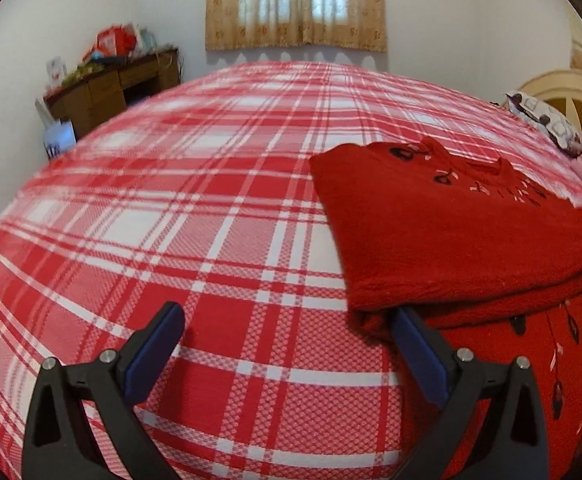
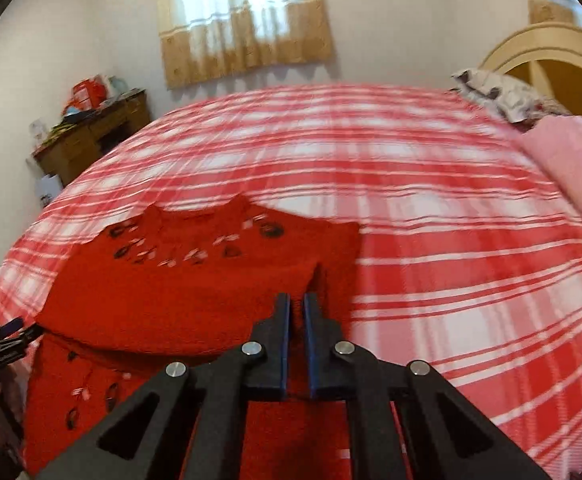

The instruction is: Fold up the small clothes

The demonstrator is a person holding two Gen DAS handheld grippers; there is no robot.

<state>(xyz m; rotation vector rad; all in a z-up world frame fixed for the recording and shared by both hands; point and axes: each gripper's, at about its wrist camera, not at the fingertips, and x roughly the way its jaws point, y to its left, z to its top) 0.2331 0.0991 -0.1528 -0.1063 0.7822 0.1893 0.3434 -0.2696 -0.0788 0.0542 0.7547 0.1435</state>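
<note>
What we cannot make out

We lose the red sweater (image 1: pixel 451 240) past the right edge of the left wrist view; beside it, the clutter on the wooden desk (image 2: pixel 91 136) and the plaid bedspread (image 2: pixel 431 200) smear with blur.

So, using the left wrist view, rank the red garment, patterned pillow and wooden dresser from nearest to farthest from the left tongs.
1. Red garment: right, touching the left tongs' right finger.
2. Patterned pillow: far right, by the headboard.
3. Wooden dresser: far left, against the wall.
</note>
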